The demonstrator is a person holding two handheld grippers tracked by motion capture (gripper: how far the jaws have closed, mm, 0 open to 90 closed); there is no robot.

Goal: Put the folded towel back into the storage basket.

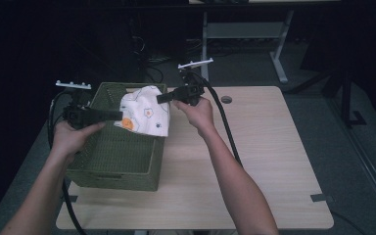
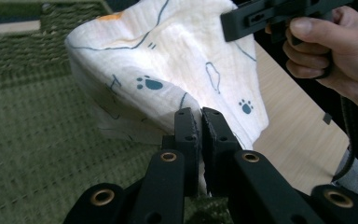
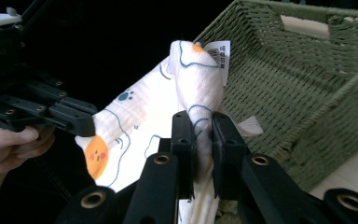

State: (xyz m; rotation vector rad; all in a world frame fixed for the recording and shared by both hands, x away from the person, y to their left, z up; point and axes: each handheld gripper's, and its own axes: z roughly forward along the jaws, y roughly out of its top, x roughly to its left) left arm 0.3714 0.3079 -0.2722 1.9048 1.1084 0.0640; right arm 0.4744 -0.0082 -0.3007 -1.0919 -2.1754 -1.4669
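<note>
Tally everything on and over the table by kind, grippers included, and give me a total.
Grippers: 2, the left gripper and the right gripper, each shut on the cloth
Cloths: 1, a white printed cloth held over the basket's rim
Baskets: 1, a green woven basket on the table
Total: 4

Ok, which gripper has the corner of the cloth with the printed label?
The right gripper. Its fingers pinch the white cloth just below the label. The left gripper holds a plain edge with paw prints, above the green basket.
</note>
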